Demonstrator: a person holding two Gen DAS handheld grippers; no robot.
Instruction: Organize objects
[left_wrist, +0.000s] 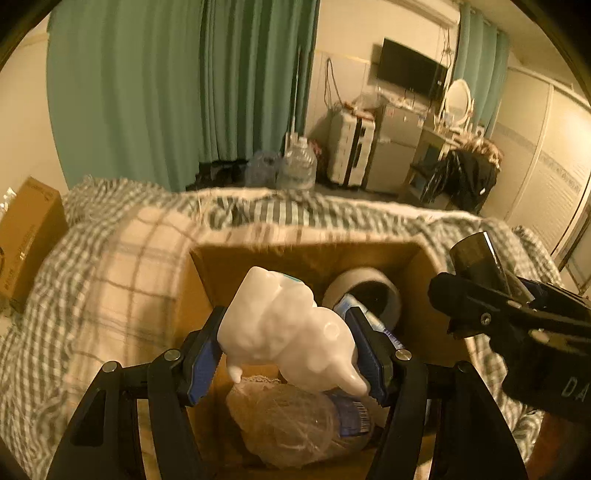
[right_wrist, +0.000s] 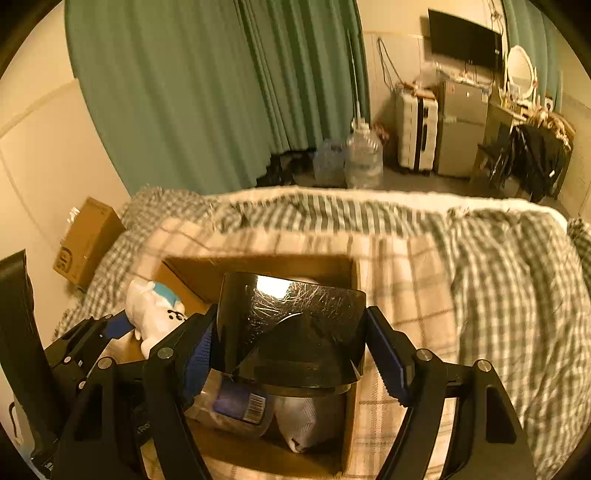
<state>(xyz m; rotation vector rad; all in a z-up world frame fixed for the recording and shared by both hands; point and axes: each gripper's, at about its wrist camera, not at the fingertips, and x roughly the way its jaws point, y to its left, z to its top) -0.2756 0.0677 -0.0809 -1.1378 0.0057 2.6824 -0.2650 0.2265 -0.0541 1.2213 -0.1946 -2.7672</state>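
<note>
An open cardboard box (left_wrist: 306, 254) lies on a checked bed cover. My left gripper (left_wrist: 288, 350) is shut on a white plush toy (left_wrist: 284, 328) with a blue cap, held above the box's inside. My right gripper (right_wrist: 291, 350) is shut on a glossy black box-shaped object (right_wrist: 288, 325), also over the cardboard box (right_wrist: 258, 266). In the left wrist view the right gripper (left_wrist: 480, 295) shows at the right with the black object (left_wrist: 476, 254). In the right wrist view the plush toy (right_wrist: 155, 306) and left gripper (right_wrist: 122, 325) show at the left. Inside the box lie a clear plastic bottle (left_wrist: 295, 421) and a roll of tape (left_wrist: 365, 291).
The checked cover (right_wrist: 480, 266) spreads around the box. Another cardboard box (right_wrist: 88, 240) stands by the wall at the bed's left. Beyond the bed are green curtains (left_wrist: 166, 92), large water bottles (left_wrist: 295, 166), a suitcase (left_wrist: 349, 151), a cabinet, a mirror and a screen.
</note>
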